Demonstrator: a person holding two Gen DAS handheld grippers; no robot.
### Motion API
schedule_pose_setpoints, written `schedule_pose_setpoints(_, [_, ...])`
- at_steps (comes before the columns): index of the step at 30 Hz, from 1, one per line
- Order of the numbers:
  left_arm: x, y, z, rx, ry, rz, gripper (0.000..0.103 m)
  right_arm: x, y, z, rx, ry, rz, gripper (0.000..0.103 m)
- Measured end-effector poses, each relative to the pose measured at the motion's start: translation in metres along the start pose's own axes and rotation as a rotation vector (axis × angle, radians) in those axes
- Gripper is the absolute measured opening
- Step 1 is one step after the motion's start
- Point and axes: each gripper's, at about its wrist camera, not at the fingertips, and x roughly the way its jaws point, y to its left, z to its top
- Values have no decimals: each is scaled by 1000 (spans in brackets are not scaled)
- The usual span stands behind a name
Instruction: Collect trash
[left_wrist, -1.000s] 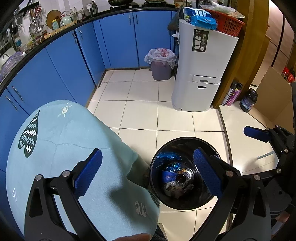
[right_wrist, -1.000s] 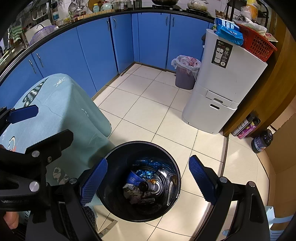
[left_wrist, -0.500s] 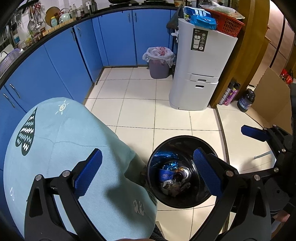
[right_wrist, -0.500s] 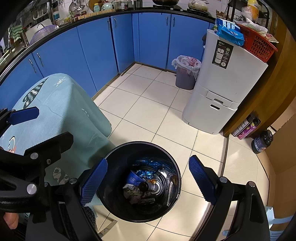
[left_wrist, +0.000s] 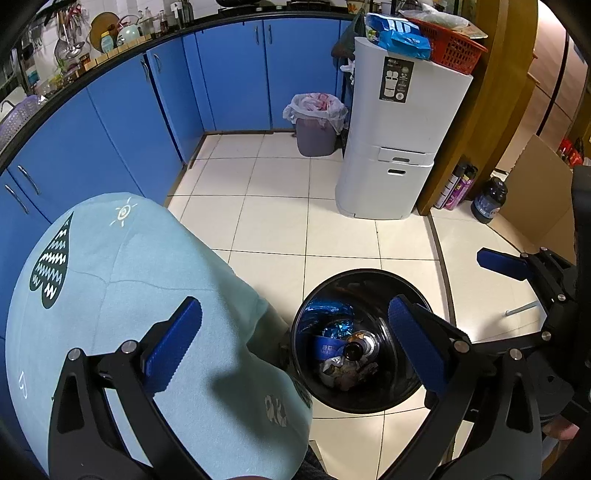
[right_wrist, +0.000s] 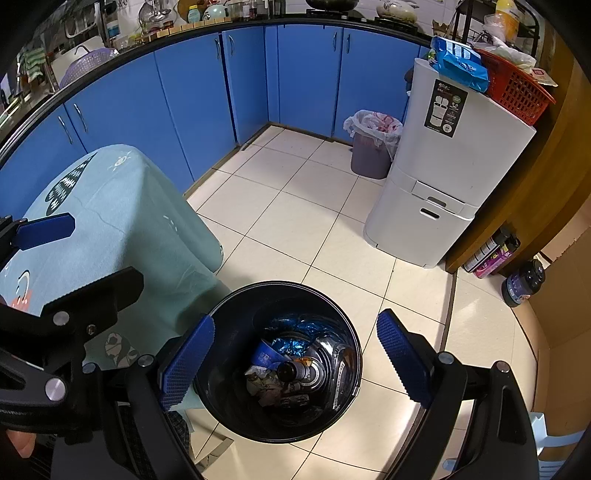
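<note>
A black round trash bin (left_wrist: 306, 317) stands on the tiled floor beside a table with a light blue cloth (left_wrist: 129, 295). It also shows in the right wrist view (right_wrist: 229, 369). Inside lie a dark glass bottle (right_wrist: 290, 369), a blue cup (right_wrist: 264, 352), crumpled wrappers (right_wrist: 264, 384) and shiny foil. My left gripper (left_wrist: 295, 347) is open and empty, above the table edge and the bin. My right gripper (right_wrist: 295, 363) is open and empty, directly over the bin. Each gripper shows at the edge of the other's view.
A white two-part bin (left_wrist: 402, 147) with a red basket (left_wrist: 450, 48) on top stands at the back right. A small lined waste basket (left_wrist: 317, 125) sits beside it. Blue cabinets (left_wrist: 110, 122) run along the back and left. Bottles (left_wrist: 458, 188) and a jar (left_wrist: 489, 199) stand by a wooden post.
The left wrist view has shifted slightly; the bin sits a little further left in it. The right gripper has barely moved. Both grippers stay open and empty.
</note>
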Motion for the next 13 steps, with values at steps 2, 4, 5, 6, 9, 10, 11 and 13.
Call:
schedule_pose_setpoints(2, [-1,-1,0,4,1,-5,100,0,0,0,1,0,0,87])
schedule_pose_setpoints(4, [0,0,0,5,3,-8,100,0,0,0,2,-1,0,87])
schedule_pose_setpoints(5, [0,0,0,5,2,-7,100,1,0,0,1,-1,0,87])
schedule_pose_setpoints(6, [0,0,0,6,4,-8,100,1,0,0,0,-1,-1,87])
schedule_pose_setpoints(9, [1,2,0,-3,15,-18,100,1,0,0,2,-1,0,87])
schedule_pose_setpoints(10, [1,2,0,-5,17,-17,100,0,0,0,1,-1,-1,87])
schedule_pose_setpoints(11, [1,3,0,-5,16,-15,100,0,0,0,1,-1,-1,87])
schedule_pose_setpoints(13, [1,4,-1,-5,16,-14,100,1,0,0,1,-1,0,87])
